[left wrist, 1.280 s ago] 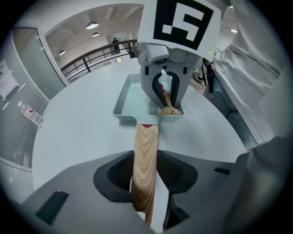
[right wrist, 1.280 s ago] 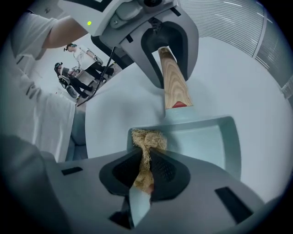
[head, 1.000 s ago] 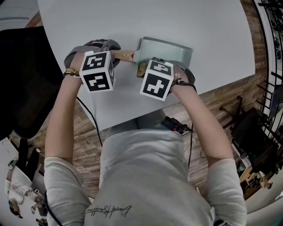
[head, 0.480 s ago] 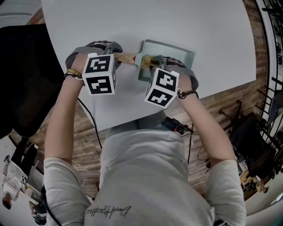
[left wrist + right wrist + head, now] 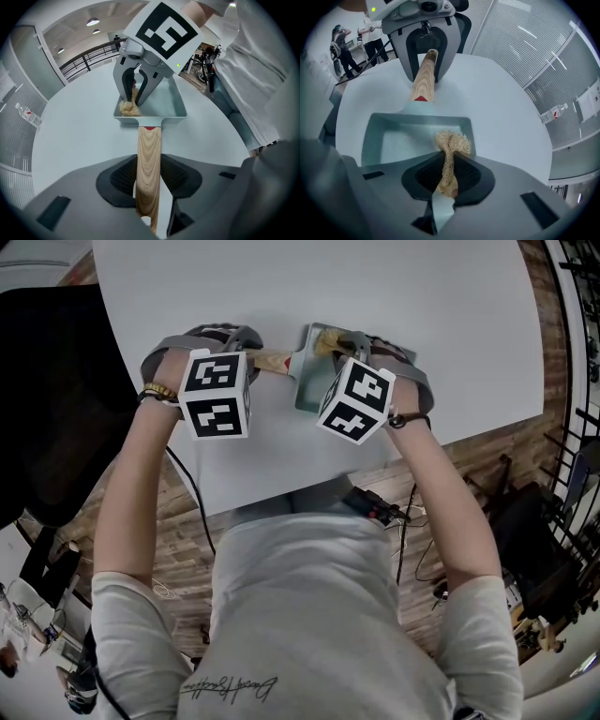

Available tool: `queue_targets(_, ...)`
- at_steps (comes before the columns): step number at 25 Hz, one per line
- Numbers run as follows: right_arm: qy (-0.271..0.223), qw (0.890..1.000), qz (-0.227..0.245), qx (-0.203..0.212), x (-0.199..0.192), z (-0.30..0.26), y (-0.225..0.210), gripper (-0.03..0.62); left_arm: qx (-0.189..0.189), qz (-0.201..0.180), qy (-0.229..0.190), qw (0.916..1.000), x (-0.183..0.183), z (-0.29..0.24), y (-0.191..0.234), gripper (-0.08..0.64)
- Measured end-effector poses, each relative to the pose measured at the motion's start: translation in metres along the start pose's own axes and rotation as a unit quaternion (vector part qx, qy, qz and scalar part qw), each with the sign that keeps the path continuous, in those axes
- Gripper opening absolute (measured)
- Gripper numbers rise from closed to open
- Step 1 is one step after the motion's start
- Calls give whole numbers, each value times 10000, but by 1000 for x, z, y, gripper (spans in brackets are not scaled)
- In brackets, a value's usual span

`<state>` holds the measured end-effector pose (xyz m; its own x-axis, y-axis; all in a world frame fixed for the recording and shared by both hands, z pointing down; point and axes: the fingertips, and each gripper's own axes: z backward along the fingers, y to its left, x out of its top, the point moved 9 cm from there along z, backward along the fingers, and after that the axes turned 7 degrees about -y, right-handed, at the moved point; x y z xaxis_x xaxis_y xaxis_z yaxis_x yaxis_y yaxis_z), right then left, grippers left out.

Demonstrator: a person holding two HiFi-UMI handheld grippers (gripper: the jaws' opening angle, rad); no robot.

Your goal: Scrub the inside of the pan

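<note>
Scene: a person in a pale T-shirt leans over a pale round surface (image 5: 375, 287), a gripper in each hand, both pointing steeply down
Pan: a grey-blue rectangular pan (image 5: 306, 371) lies flat on the surface in the upper middle of the head view, partly hidden by the right marker cube
Handle: the pan's wooden handle (image 5: 149, 150) runs toward the left of the head view
Left gripper: the left gripper (image 5: 149, 187) is clamped on the wooden handle, a pad pressing each side
Right gripper: the right gripper (image 5: 447, 176) has its jaws narrow, pinching a tan fibrous scrubber (image 5: 452, 143)
Scrubber: its tuft pokes out past the pads, down inside the pan, at the pan's right side in the right gripper view
Background: people stand at the upper left of the right gripper view
</note>
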<state>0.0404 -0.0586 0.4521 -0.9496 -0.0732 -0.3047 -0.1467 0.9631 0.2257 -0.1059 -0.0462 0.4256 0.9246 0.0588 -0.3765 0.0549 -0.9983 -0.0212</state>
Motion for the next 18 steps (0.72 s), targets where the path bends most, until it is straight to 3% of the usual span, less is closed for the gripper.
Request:
queue_targets(9,151,9987,292,384,-2,11,27,67,51,128,21,9999,0,1,-1,158)
queue_targets(18,375,9860,302,1596,-1,23,64,67,97,118,43,9999,0,1,-6,158)
